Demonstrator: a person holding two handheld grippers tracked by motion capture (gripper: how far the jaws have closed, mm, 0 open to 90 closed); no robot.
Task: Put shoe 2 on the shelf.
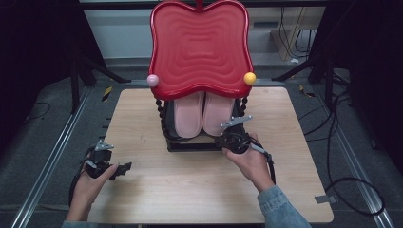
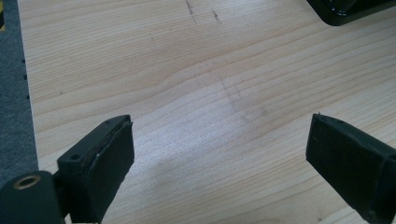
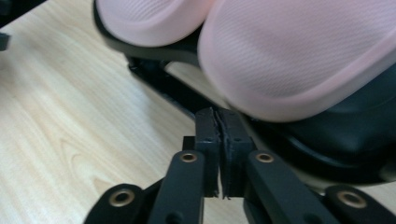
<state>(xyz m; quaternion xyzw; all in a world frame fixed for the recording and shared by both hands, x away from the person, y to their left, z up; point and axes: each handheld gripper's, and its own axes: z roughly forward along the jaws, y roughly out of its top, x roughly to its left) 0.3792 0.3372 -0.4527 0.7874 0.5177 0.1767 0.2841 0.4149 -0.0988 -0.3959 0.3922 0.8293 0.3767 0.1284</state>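
A black stand (image 1: pixel 190 142) at the table's back middle carries a wavy red tray (image 1: pixel 199 47) on top. Two pink slippers lie side by side on its lower shelf: the left slipper (image 1: pixel 189 114) (image 3: pixel 149 18) and the right slipper (image 1: pixel 217 113) (image 3: pixel 299 56). My right gripper (image 1: pixel 222 139) (image 3: pixel 218 114) is shut with nothing between its jaws. Its tips sit at the black shelf's front rim (image 3: pixel 327 140), just under the right slipper's toe. My left gripper (image 1: pixel 124 168) (image 2: pixel 219 144) hangs open over bare wood at the front left, well away from the stand.
A pink ball (image 1: pixel 152 80) and a yellow ball (image 1: pixel 249 78) cap the stand's twisted posts. The stand's base corner (image 2: pixel 348 11) shows far ahead of the left gripper. Cables (image 1: pixel 351 190) loop on the floor to the right of the wooden table (image 1: pixel 294 199).
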